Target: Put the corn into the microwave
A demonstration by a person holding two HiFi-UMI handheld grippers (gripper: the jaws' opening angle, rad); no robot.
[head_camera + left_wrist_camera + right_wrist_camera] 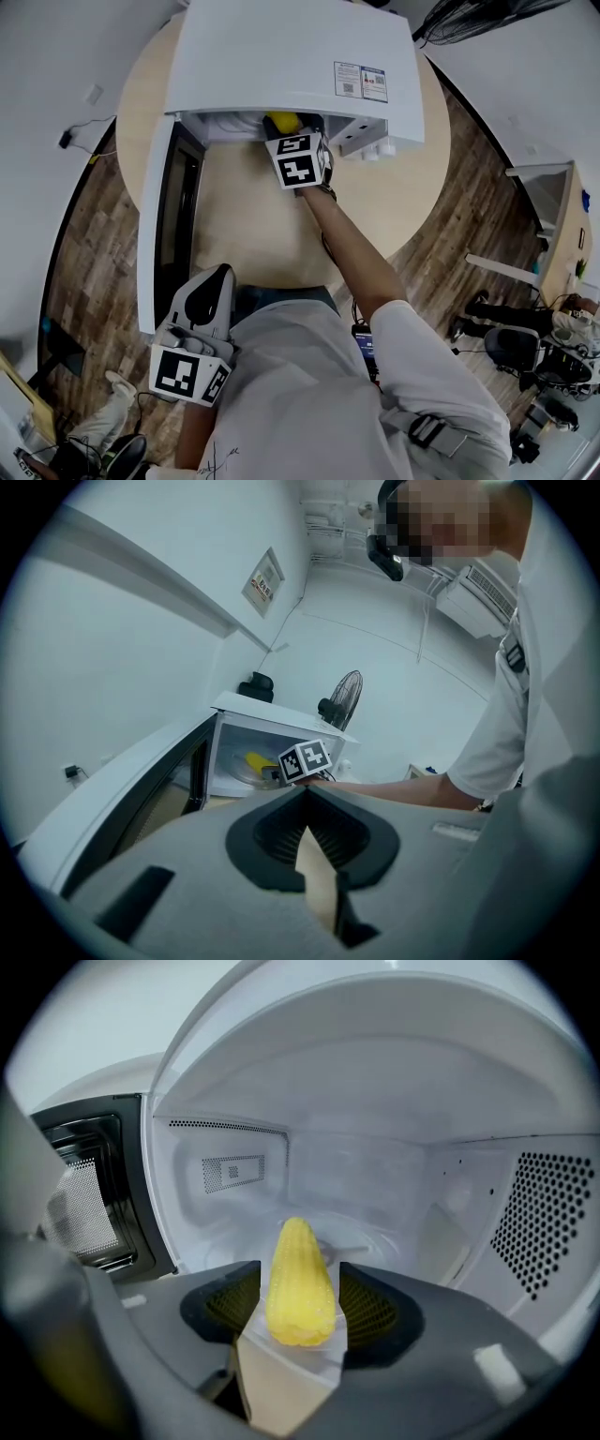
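Left hand-held gripper (217,281): grey jaws together, empty, held low at the near edge of the round pale-wood bench (244,216). Centre: boxy white microwave (291,56), door (155,225) swung open. Right hand-held gripper (300,1312): arm outstretched, jaws clamped on the knobbly yellow corn (298,1260), inside the smooth white cavity.

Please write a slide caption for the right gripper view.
Right gripper holds the corn inside the open microwave.
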